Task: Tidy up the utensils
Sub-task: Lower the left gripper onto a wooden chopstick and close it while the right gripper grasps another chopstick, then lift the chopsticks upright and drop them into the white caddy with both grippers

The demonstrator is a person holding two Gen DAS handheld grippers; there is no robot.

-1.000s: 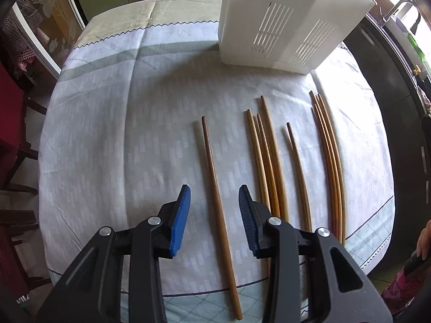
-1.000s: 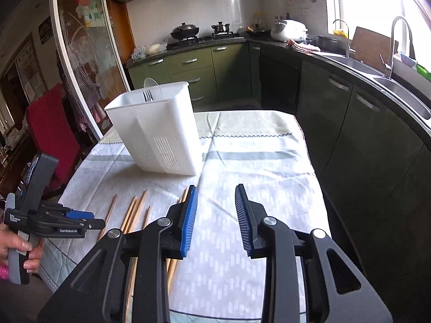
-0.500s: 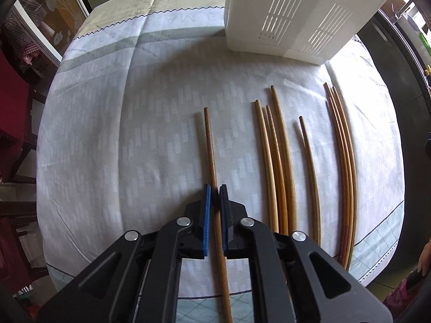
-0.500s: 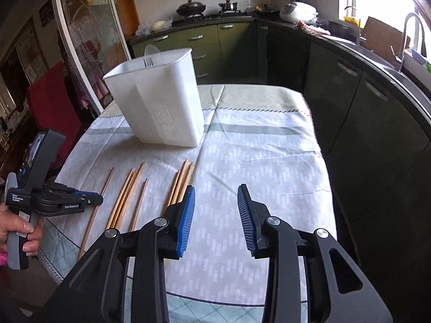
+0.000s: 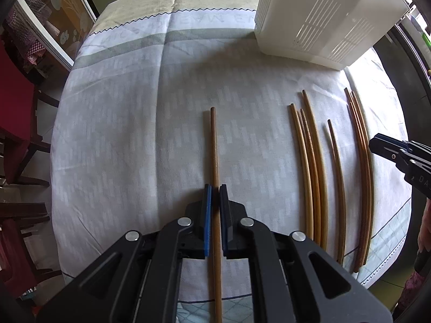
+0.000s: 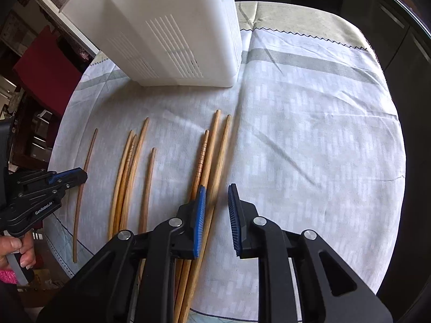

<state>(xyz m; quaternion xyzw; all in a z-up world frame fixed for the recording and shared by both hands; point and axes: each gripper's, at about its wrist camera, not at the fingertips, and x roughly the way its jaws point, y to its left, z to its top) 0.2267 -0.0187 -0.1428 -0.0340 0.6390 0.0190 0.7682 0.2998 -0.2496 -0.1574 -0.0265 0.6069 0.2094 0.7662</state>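
Observation:
A dark brown chopstick [image 5: 214, 145] lies alone on the pale tablecloth [image 5: 134, 134], and my left gripper [image 5: 214, 188] is shut on its near half. The right wrist view shows the same grip from the side, with the left gripper [image 6: 80, 177] on that chopstick [image 6: 89, 150]. My right gripper [image 6: 216, 188] hangs over the right-hand bunch of chopsticks [image 6: 207, 150]. Its jaws are closing, the outermost chopstick [image 6: 225, 140] runs between them, and a gap still shows beside the pads. A white slotted utensil holder [image 6: 167, 32] stands at the back.
Between the two grippers lie a bundle of light chopsticks [image 5: 309, 161] and one single thin one [image 5: 335, 175]. A red chair [image 5: 13, 102] stands left of the table. Dark cabinets [image 6: 404, 53] close off the right side. A hand [image 6: 16, 250] grips the left tool.
My left gripper went from open around the lone chopstick to shut on it. The right gripper tipped down from the room view onto the right bunch, and its jaws narrowed.

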